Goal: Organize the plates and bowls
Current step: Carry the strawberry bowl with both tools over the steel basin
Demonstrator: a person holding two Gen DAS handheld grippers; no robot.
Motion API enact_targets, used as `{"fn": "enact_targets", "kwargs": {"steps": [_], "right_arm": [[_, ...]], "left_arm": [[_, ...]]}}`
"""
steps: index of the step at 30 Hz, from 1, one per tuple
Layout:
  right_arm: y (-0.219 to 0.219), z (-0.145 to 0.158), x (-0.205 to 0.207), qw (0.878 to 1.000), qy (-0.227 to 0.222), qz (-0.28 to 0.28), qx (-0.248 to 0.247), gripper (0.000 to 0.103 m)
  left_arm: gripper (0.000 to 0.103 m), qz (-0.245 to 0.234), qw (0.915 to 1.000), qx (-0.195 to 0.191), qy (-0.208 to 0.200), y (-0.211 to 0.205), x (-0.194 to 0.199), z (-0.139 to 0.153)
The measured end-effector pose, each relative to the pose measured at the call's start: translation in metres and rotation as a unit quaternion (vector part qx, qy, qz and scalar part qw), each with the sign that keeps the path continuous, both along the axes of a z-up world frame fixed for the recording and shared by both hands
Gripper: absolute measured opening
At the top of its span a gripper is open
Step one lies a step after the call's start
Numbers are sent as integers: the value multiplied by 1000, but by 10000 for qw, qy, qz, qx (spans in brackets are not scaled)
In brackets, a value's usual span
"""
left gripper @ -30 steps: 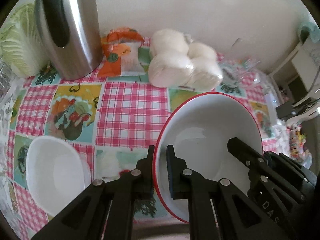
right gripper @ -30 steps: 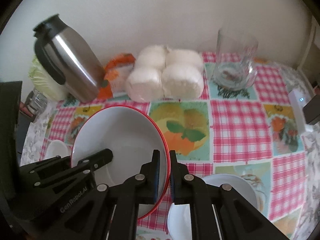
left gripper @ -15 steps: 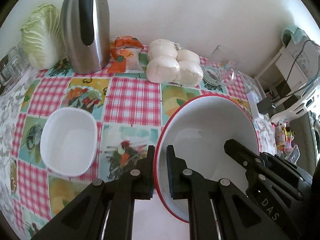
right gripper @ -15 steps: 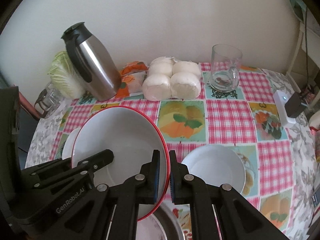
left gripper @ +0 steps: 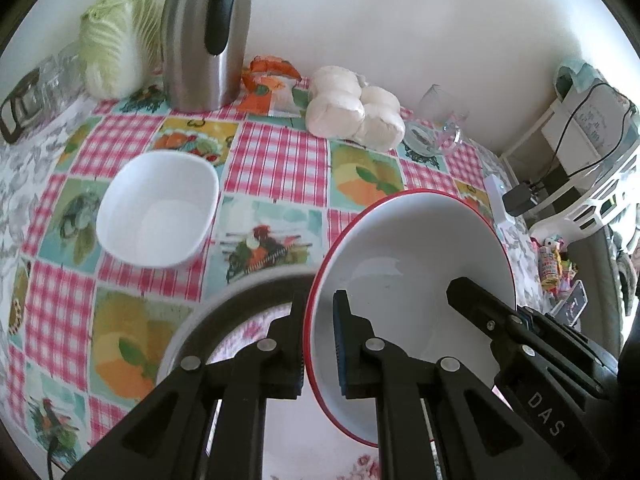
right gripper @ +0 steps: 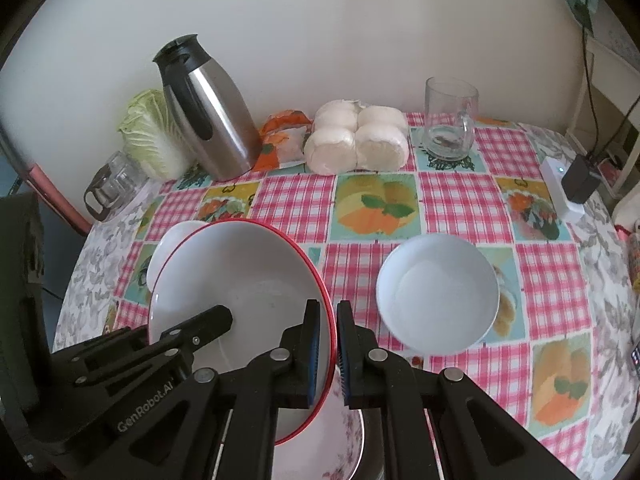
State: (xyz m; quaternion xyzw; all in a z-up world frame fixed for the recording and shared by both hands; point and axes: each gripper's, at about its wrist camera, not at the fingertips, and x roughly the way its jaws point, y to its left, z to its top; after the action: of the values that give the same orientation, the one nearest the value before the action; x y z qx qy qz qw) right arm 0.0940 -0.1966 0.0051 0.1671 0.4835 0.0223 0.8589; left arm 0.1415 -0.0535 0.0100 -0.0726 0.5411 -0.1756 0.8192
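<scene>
A large white bowl with a red rim [left gripper: 412,256] [right gripper: 236,276] hangs above the table, held from both sides. My left gripper [left gripper: 320,344] is shut on its left rim, and my right gripper [right gripper: 325,354] is shut on its right rim. Under the bowl lies a floral plate with a dark rim [left gripper: 236,312] [right gripper: 340,440] at the table's near edge. A squarish white bowl [left gripper: 158,208] sits to the left, partly hidden behind the big bowl in the right wrist view [right gripper: 168,248]. A round white bowl [right gripper: 438,298] rests to the right.
Along the wall stand a steel thermos jug [right gripper: 208,108], a cabbage [left gripper: 116,36], a pack of white buns [right gripper: 356,138], an orange packet [left gripper: 268,84] and a glass mug [right gripper: 450,118]. A small glass jar [right gripper: 112,184] stands at the left edge, a white adapter [right gripper: 558,188] at the right.
Both grippers have drawn back from the wall and risen slightly with the red-rimmed bowl. More of the table now shows, and the floral plate has come into view beneath the bowl.
</scene>
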Motion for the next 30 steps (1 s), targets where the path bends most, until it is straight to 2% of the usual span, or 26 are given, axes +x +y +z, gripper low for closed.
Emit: {"fn": "enact_targets", "kwargs": {"steps": [13, 24, 30], "right_arm": [[19, 1, -35, 9997, -246, -13, -53, 10], [27, -5, -55, 9996, -262, -32, 29, 10], [30, -12, -63, 9998, -163, -15, 92, 10]], "left_arm": [[11, 65, 9999, -155, -17, 21, -32, -8], [11, 39, 9999, -149, -36, 29, -50, -12], [13, 47, 9998, -168, 132, 33, -55, -21]]}}
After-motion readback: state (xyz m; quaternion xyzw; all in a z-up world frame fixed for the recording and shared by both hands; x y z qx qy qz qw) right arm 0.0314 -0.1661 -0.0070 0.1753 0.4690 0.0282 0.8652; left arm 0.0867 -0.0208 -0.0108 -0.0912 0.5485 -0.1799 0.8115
